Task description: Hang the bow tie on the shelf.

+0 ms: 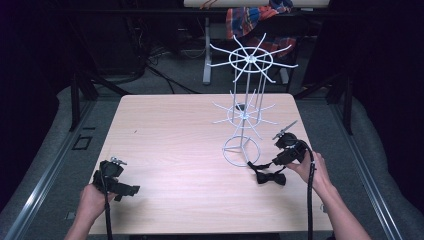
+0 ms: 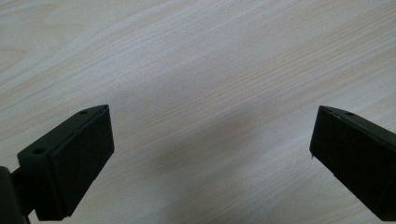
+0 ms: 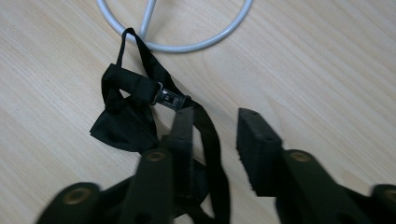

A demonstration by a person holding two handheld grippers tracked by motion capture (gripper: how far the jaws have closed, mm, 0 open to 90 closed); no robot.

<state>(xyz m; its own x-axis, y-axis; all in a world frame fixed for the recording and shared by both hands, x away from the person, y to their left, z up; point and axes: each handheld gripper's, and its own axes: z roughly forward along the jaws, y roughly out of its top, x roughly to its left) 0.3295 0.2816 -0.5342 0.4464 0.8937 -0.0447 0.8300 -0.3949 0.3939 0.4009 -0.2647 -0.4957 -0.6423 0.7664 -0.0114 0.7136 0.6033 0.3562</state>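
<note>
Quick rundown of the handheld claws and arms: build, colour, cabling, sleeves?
Both are black. The left claw has two blocky jaws with flat pads and small screw holes, and a grey metal plate on top. The right claw is also black, with brass-coloured pivot fasteners at the jaw bases and a grey plate on top. A black cable trails from each along the forearm. Forearms are bare, no sleeves in view.

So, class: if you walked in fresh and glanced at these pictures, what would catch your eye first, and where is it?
First, the white wire rack with its spoked tiers, standing on the right half of the wooden table. Next, the black bow tie lying by the rack's ring base, its strap between the jaws of the right gripper. The left gripper hangs open over bare wood.
</note>
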